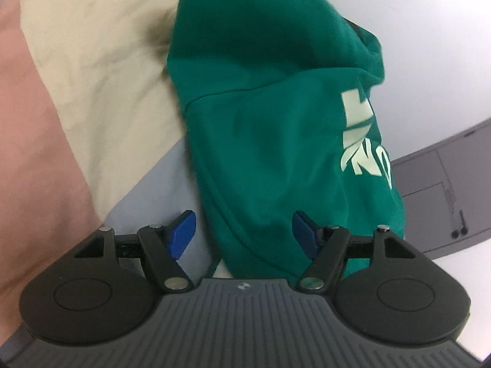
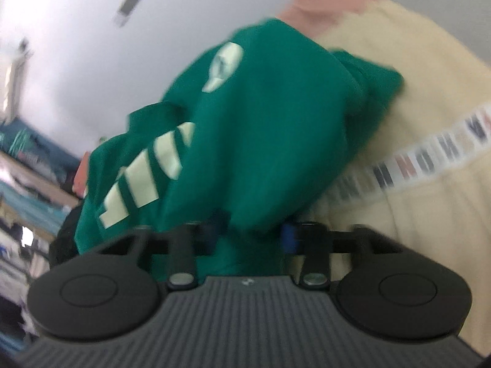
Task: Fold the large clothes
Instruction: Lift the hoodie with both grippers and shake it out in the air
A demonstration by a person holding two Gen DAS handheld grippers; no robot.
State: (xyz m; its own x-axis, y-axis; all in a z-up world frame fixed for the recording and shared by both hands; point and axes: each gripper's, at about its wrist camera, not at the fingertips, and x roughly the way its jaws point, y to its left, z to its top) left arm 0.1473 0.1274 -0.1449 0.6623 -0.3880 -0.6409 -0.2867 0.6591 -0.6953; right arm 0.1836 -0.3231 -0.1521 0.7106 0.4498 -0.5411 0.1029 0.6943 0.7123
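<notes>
Green fabric fills both views: the sweatshirt (image 1: 276, 122) hangs bunched in the air, over a cream garment (image 1: 101, 70) and a pink one (image 1: 33, 122); the right gripper (image 2: 253, 236) has narrowed onto a fold of it, though blur makes the bite hard to judge; the left gripper (image 1: 242, 233) stands wide, cloth between its blue fingers (image 1: 182, 233) but not pinched. Risks: one thin hold could slip, dropping the sweatshirt in a heap; the left could close on several layers and set a crooked fold.

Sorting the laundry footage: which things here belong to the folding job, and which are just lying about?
In the job:
- green sweatshirt with pale lettering
- right gripper, closed on it
- left gripper, open

Lying about:
- cream cloth
- pink cloth
- cream garment with lettered band
</notes>
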